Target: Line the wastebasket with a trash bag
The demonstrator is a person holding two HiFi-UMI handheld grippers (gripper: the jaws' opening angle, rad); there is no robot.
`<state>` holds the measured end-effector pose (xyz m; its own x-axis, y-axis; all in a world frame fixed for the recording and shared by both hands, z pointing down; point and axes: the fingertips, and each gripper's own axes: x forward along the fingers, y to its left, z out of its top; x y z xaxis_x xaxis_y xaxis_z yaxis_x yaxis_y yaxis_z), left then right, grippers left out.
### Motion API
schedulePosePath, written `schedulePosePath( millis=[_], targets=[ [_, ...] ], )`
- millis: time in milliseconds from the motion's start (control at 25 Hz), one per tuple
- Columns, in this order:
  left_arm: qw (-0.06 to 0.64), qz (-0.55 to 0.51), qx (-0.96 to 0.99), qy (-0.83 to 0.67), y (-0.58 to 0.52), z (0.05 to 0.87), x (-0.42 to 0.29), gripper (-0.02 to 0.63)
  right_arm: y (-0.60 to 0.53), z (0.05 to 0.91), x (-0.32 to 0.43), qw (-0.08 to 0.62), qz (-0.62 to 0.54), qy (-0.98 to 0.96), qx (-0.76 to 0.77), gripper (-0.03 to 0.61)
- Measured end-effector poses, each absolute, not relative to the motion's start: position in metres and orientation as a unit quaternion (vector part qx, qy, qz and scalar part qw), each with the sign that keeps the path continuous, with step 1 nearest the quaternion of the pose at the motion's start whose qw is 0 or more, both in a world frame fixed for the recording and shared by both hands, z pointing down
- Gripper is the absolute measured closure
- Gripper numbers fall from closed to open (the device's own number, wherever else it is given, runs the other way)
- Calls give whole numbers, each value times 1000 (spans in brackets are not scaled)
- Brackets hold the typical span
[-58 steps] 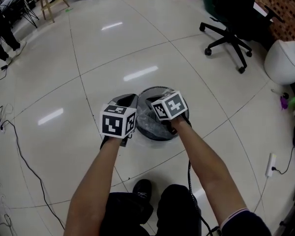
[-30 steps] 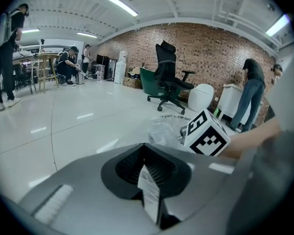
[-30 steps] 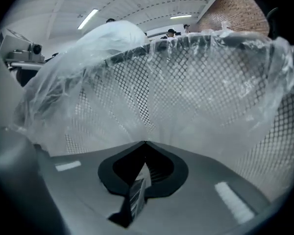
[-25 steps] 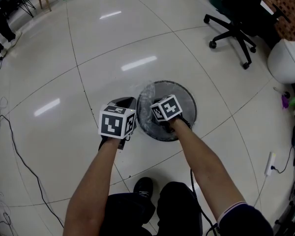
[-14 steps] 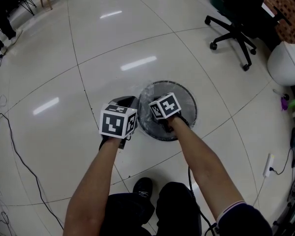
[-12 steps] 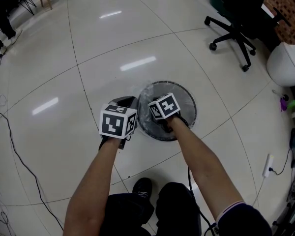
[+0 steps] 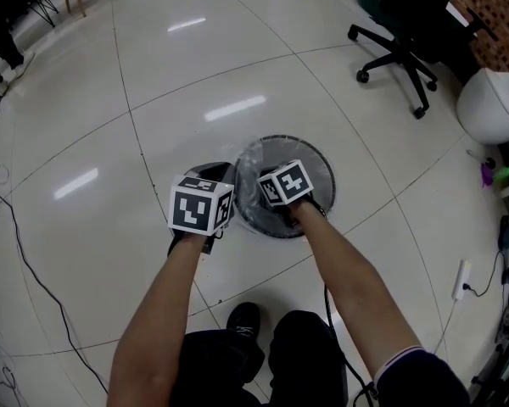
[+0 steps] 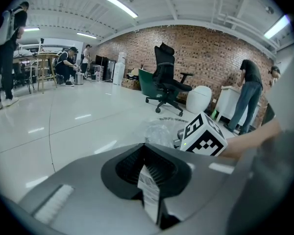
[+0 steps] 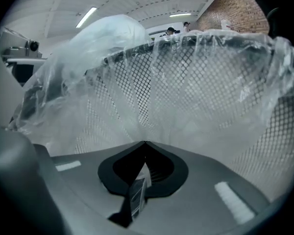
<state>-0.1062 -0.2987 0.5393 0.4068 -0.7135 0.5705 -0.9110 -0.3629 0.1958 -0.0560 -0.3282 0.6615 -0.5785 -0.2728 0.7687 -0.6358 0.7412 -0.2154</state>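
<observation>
A round black mesh wastebasket (image 7: 316,166) stands on the floor with a clear trash bag (image 7: 248,161) draped over its rim. My right gripper (image 9: 145,142) reaches down into it, its marker cube (image 7: 286,183) above the opening. Its jaws are shut, and folds of the bag film (image 9: 152,97) run to their tips against the mesh wall (image 9: 220,82). My left gripper (image 7: 220,170) is beside the basket's left rim, shut with nothing in it. In the left gripper view the bag-covered basket (image 8: 161,130) and the right cube (image 8: 204,136) lie just ahead of the left gripper (image 8: 146,145).
A black office chair (image 7: 397,49) and a white rounded bin (image 7: 492,104) stand at the far right. Cables (image 7: 25,253) trail over the floor at left, and a plug strip (image 7: 463,280) lies at right. My shoe (image 7: 244,319) is below the basket. People stand by the brick wall (image 8: 250,97).
The right gripper has shifted only slightly inside the basket. The left gripper has stayed beside the rim. Both stayed shut.
</observation>
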Motion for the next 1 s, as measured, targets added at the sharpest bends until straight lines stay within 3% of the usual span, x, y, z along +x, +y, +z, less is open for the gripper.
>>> schedulePosePath(
  millis=[1000],
  targets=[
    [237,207,795,-519,-284,527,-108,601,-325,625,-51,368,251,-853,273,554]
  ],
)
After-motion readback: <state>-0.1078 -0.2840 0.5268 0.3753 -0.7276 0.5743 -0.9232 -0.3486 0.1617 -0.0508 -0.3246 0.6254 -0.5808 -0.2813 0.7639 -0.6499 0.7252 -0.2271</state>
